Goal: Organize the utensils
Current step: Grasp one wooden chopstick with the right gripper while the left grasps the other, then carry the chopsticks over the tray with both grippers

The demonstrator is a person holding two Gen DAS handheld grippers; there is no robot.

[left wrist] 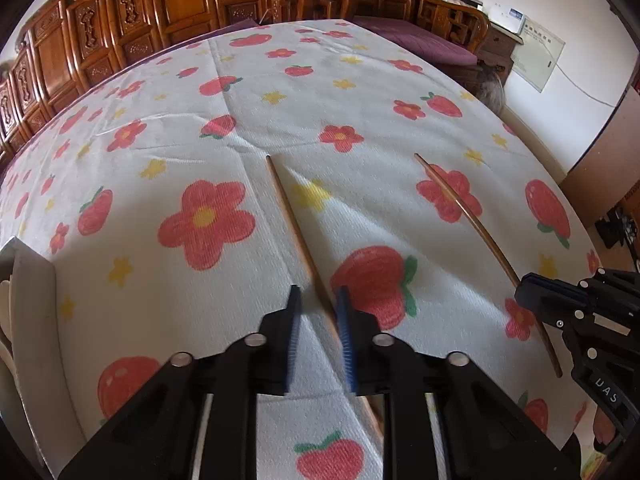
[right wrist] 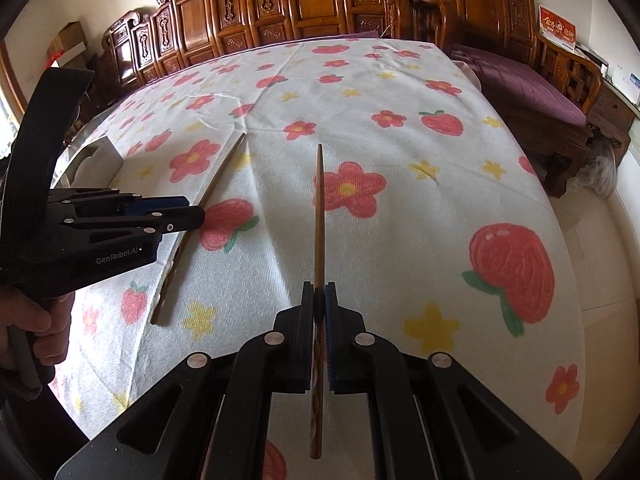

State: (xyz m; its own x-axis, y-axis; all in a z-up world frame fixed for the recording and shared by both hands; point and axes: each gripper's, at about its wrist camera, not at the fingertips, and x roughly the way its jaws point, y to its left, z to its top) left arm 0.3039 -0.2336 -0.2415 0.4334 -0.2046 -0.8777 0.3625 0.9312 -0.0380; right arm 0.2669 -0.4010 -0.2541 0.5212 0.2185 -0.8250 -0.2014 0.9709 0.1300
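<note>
Two brown wooden chopsticks are on a table with a flowered cloth (left wrist: 360,92). My right gripper (right wrist: 319,294) is shut on one chopstick (right wrist: 319,208), whose tip points away over the cloth; it also shows in the left wrist view (left wrist: 472,216) with the right gripper (left wrist: 524,290) at its near part. The other chopstick (left wrist: 294,224) lies on the cloth between the open fingers of my left gripper (left wrist: 319,300). In the right wrist view this chopstick (right wrist: 212,192) lies left, with the left gripper (right wrist: 196,210) over it.
A white open box (right wrist: 100,152) stands at the table's left edge, also in the left wrist view (left wrist: 28,280). Carved wooden chairs (right wrist: 280,12) line the far side. A bench with a purple cushion (right wrist: 528,84) stands at the right.
</note>
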